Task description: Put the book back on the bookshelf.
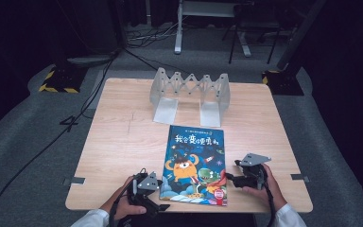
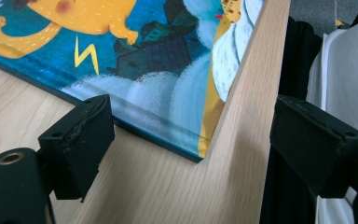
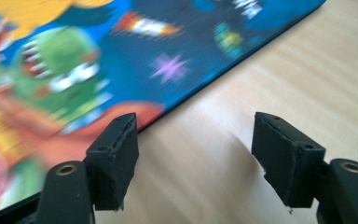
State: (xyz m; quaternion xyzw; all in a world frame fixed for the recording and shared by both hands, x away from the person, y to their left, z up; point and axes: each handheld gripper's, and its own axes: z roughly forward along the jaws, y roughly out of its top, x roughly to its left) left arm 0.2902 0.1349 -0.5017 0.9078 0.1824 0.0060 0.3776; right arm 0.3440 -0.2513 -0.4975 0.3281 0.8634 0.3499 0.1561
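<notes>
Since the picture book (image 1: 194, 165) lies flat, cover up, at the near edge of the counter (image 1: 123, 137), its bottom edge nearly flush w/ the rim, both sides are left free for a pinch. It is flanked by the left gripper (image 1: 157, 206) at its near-left corner and the right gripper (image 1: 230, 178) at its right edge — probably so it can be lifted or slid from both sides. Jaws on both are seen well apart, nothing held; one jaw of each sits just by the book's edge. Farther back an accordion-type grey book rack (image 1: 190, 92) is stood upright, approx. centred, slots facing the book — likely where it is meant to go.
</notes>
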